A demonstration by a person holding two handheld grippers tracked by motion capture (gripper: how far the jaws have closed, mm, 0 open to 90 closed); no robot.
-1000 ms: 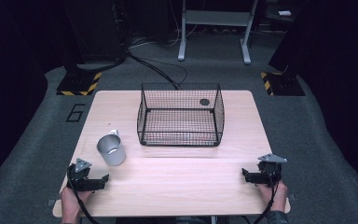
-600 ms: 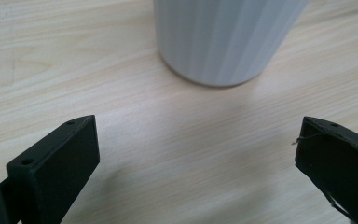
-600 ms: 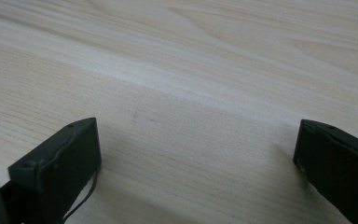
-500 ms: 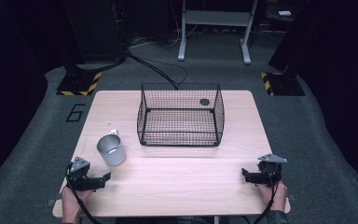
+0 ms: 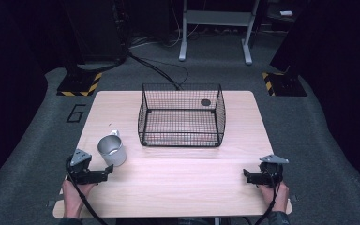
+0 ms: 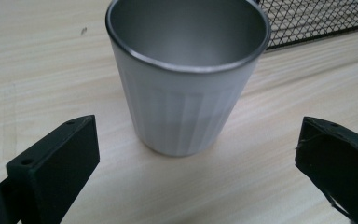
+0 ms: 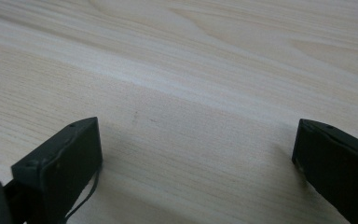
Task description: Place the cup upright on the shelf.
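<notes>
- While the table [image 5: 178, 183] carries everything, the wire basket [image 5: 182, 117] stands at its middle-back, upright, nothing in it apart from a dark round spot on its far wall.
- Metal cup [image 5: 111, 150] stands upright, mouth up, on the table left of the basket's front corner, apart from it. Same spot as half a second ago.
- Change: left gripper [image 5: 104, 172] has edged forward a little toward the cup since the earlier frames; right gripper [image 5: 246, 176] hasn't moved. Means, I judge, the reach for the cup has started and no grasp is made yet.
- Left fingers [image 6: 56, 163] spread wide; in the left gripper view the cup [image 6: 186, 79] sits centred between and just beyond them, not touching either.
- Right fingers [image 7: 60, 163] spread too, nothing between them but bare table, well apart from the cup.
- Likely next: push forward until the fingers flank the cup wall, then close.
</notes>
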